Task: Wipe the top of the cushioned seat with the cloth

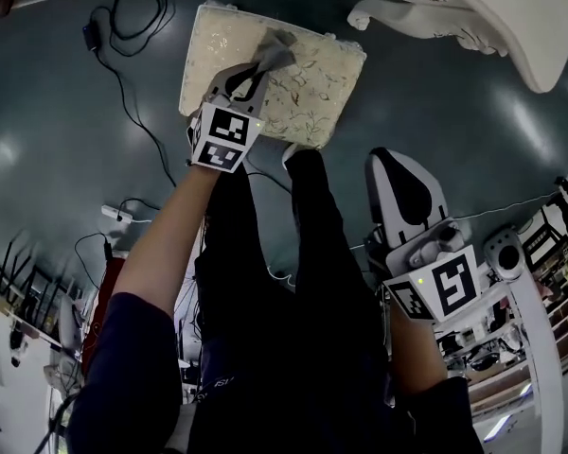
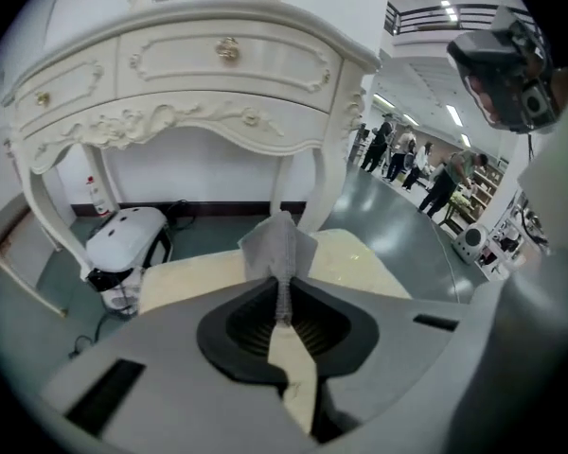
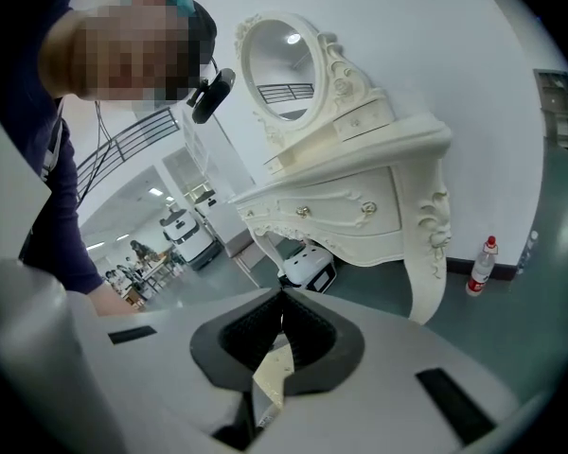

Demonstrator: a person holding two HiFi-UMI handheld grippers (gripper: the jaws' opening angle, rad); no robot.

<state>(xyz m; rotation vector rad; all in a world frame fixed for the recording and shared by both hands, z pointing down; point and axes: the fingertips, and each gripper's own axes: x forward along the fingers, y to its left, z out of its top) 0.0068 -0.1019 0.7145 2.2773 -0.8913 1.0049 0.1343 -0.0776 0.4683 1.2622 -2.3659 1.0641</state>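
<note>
The cushioned seat (image 1: 312,83) is a cream square with a leaf pattern, on the floor at the top of the head view; the left gripper view shows it as a pale slab (image 2: 189,277). A grey cloth (image 1: 276,51) lies bunched on its top. My left gripper (image 1: 253,74) is shut on that cloth (image 2: 279,244), holding it over the seat's middle. My right gripper (image 1: 398,183) hangs low at the right, away from the seat, jaws shut with nothing between them (image 3: 282,303).
A white ornate dressing table (image 2: 199,74) stands just beyond the seat, its legs close to the cushion. Black cables (image 1: 123,74) trail on the floor left of the seat. A white robot base (image 2: 123,239) sits under the table. A bottle (image 3: 481,265) stands by a table leg.
</note>
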